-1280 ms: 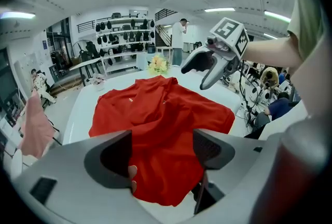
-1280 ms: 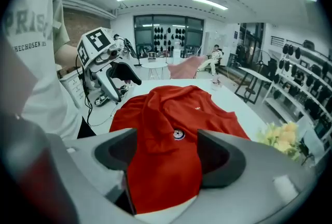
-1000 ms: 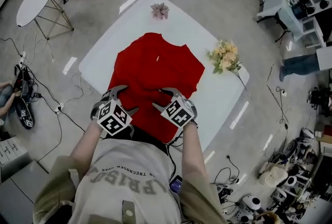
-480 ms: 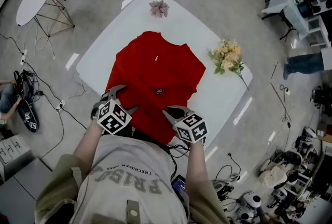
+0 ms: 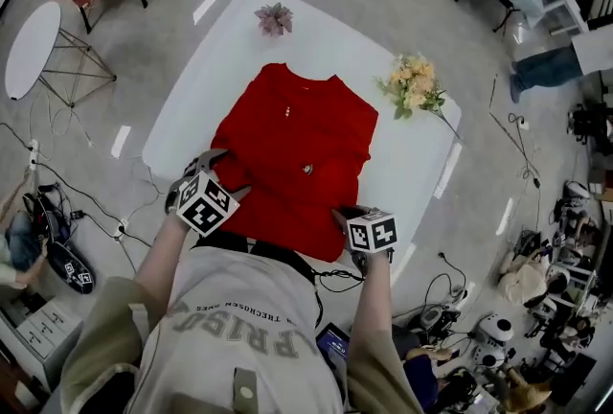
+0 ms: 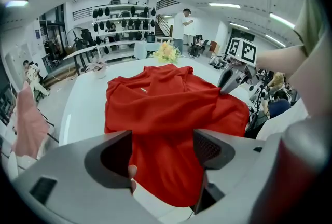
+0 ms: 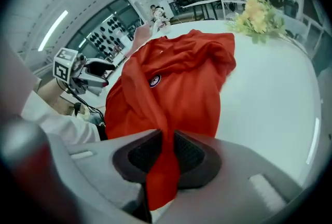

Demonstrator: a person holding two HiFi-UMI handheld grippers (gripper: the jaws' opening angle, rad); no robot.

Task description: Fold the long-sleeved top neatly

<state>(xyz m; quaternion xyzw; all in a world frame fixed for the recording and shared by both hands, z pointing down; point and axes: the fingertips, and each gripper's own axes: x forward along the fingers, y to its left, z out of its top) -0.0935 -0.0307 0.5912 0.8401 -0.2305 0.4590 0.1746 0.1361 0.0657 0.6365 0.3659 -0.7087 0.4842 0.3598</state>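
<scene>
Red top [image 5: 292,149], one, pinched by right gripper [image 7: 166,151]; two flower bunches [image 5: 274,18] [image 5: 412,86].

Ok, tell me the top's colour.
The top is plain red, clearest in the head view.

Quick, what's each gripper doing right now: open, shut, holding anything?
Left gripper: open, jaws apart over the red top, not gripping it.
Right gripper: jaws have just been closing, now pinching a fold of the red top.

Red long-sleeved top [image 5: 292,153], rumpled, on the white table [image 5: 335,43], collar at the far side, near hem bunched.
</scene>
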